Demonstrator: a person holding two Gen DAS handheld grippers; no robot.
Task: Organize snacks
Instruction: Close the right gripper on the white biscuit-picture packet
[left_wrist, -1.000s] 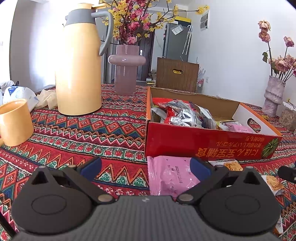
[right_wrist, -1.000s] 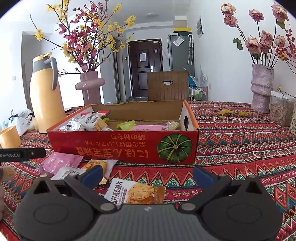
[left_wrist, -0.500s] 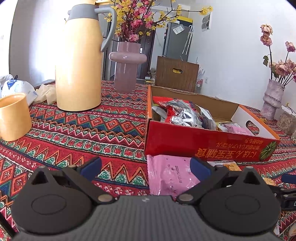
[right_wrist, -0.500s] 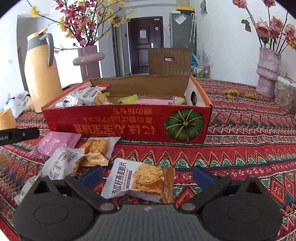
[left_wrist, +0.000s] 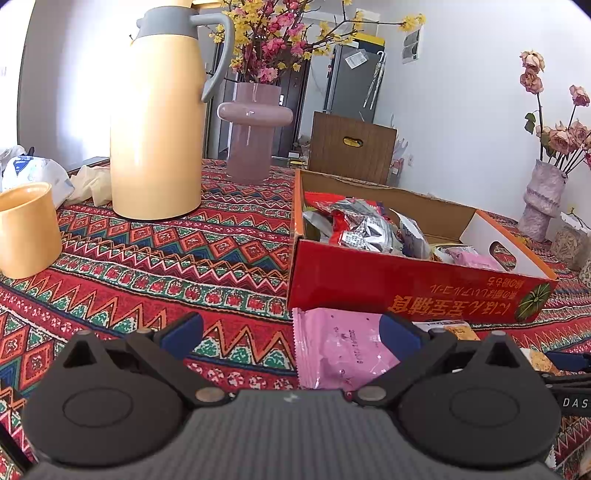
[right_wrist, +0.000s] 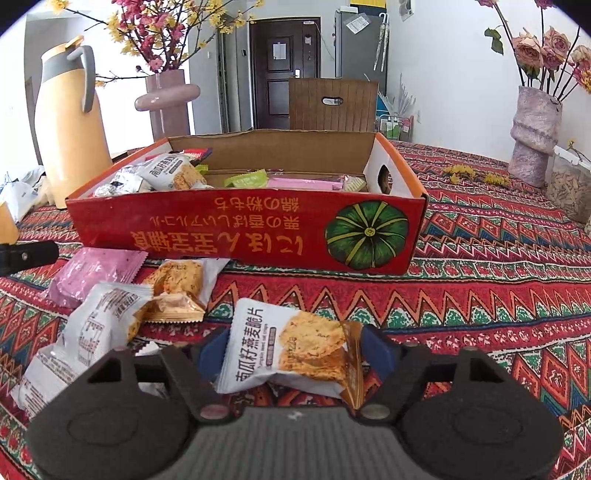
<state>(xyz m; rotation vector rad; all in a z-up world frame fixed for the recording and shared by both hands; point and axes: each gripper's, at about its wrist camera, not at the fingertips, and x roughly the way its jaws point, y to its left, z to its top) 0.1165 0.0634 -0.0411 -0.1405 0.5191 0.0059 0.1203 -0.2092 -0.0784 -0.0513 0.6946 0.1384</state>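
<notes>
Tablecloth (right_wrist: 480, 288) in red zigzag weave, red carton (right_wrist: 258, 229) of snacks, white walls, dark door beyond — right gripper (right_wrist: 295, 350) just closing, pads touching oat-crisp packet (right_wrist: 291, 347), left gripper (left_wrist: 291, 332) spread wide over pink packet (left_wrist: 340, 350).

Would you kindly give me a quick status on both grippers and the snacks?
Right gripper closing around oat crisp packet. Left gripper open, idle near pink packet. Path to red box clear.
</notes>
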